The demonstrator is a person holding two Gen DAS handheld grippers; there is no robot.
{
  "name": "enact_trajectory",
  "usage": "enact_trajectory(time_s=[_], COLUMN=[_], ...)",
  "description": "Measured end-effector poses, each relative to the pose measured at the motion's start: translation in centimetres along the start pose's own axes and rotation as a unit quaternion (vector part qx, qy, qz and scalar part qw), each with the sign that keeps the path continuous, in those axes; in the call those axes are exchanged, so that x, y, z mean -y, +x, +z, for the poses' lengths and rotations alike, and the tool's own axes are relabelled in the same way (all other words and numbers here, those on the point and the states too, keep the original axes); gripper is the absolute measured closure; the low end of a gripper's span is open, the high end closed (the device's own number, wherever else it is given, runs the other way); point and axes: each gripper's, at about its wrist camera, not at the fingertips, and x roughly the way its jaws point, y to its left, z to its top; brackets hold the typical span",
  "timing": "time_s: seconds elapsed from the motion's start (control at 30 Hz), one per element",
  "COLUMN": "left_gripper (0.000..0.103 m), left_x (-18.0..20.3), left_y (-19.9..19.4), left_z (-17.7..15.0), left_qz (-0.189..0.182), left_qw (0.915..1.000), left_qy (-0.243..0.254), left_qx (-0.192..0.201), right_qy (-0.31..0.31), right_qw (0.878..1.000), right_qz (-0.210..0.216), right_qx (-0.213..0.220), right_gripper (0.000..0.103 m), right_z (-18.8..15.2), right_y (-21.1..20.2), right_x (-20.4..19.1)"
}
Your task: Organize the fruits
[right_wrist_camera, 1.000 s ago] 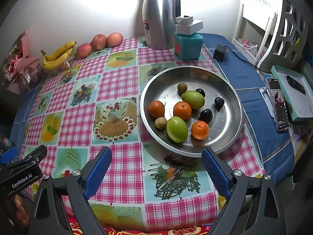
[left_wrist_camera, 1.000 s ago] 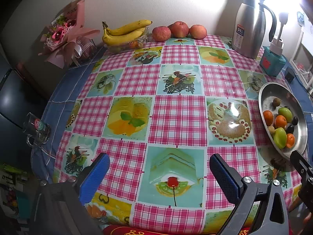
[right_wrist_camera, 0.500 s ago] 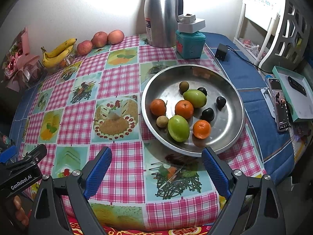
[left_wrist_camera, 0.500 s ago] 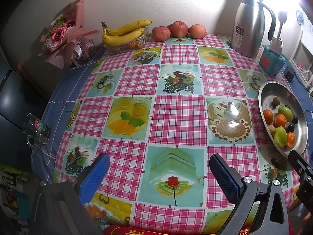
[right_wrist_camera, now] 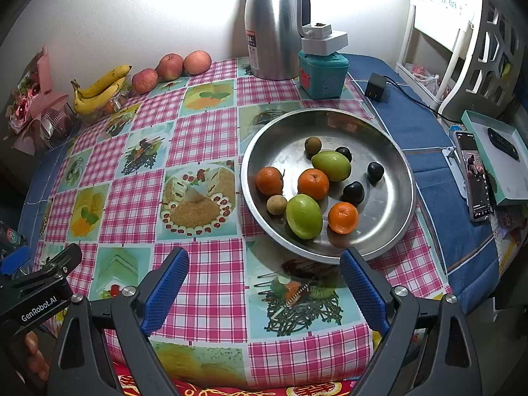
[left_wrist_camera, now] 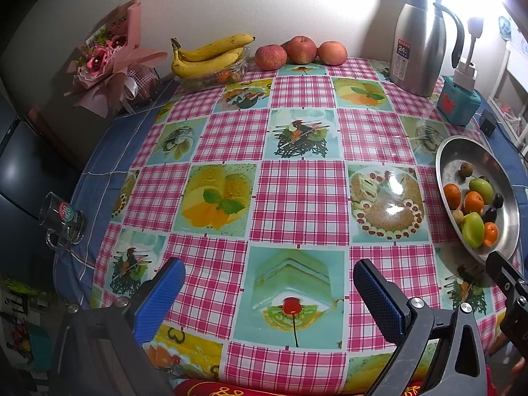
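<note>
Checked pink cloth with food pictures covers the table [left_wrist_camera: 300, 198], which stands against a pale wall. Toward its right side sits a steel bowl [right_wrist_camera: 389, 217] holding three oranges [right_wrist_camera: 313, 183], two green fruits [right_wrist_camera: 303, 216], small brown ones and dark plums. Bananas [left_wrist_camera: 208, 57] and three apples [left_wrist_camera: 301, 49] lie along the far edge beside a steel jug [left_wrist_camera: 417, 39]. Left tool [left_wrist_camera: 264, 292] and right tool [right_wrist_camera: 264, 279] both hang wide apart over the near edge, holding nothing.

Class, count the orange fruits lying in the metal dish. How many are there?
3. In the metal dish: one orange fruit at the left, one in the middle, one nearest the gripper. None seems hidden behind other fruit.
</note>
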Motion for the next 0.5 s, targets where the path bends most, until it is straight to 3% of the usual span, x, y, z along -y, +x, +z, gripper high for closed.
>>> enact_trajectory(time_s=[0.5], left_gripper=[0.000], left_x=[0.11], left_y=[-0.03], left_z=[0.02], left_qz=[0.000], left_qw=[1.0000], left_qy=[0.000], left_qx=[0.000], right_qy=[0.000], right_qw=[1.000], right_qz=[0.000], right_qx=[0.000], right_gripper=[0.010], right_z=[0.02], right_y=[0.03], right_x=[-0.03])
